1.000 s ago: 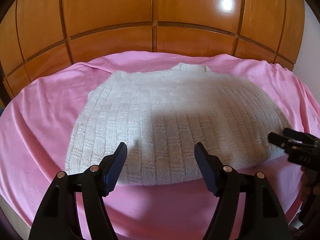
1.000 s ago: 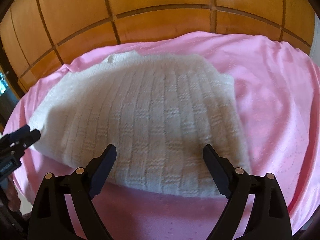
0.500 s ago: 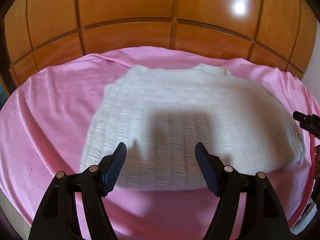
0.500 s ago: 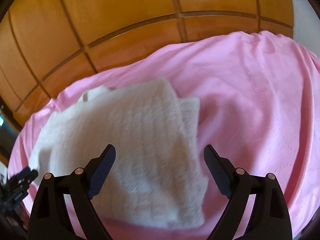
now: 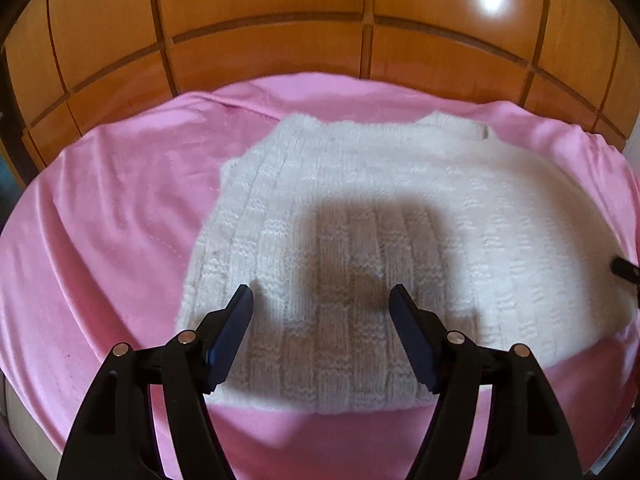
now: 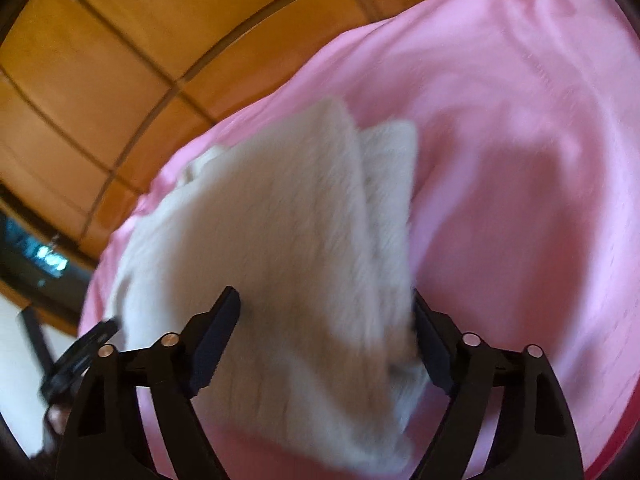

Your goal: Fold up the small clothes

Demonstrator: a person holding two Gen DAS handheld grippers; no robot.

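Observation:
A white knitted sweater (image 5: 400, 216) lies flat on a pink sheet (image 5: 112, 216), neckline toward the far side. My left gripper (image 5: 320, 292) hovers open over the sweater's near hem, close to its left corner, with nothing pinched. My right gripper (image 6: 323, 296) is tilted over the sweater's right side edge (image 6: 280, 240), where a folded layer shows. Its jaws are closing with the knit between them; the right pad (image 6: 430, 344) sits at the edge, but no pinch shows in the blurred picture. Its tip (image 5: 624, 270) shows at the far right of the left wrist view.
Glossy wooden panels (image 5: 280, 40) rise right behind the sheet. Bare pink sheet (image 6: 520, 160) spreads to the right of the sweater. The left gripper (image 6: 80, 356) shows blurred at the lower left of the right wrist view, with a dark gap (image 6: 36, 256) beside the bed.
My left gripper slid left along the hem toward the sweater's left corner. My right gripper moved right to the sweater's side edge, rolled, and its jaws narrowed a little.

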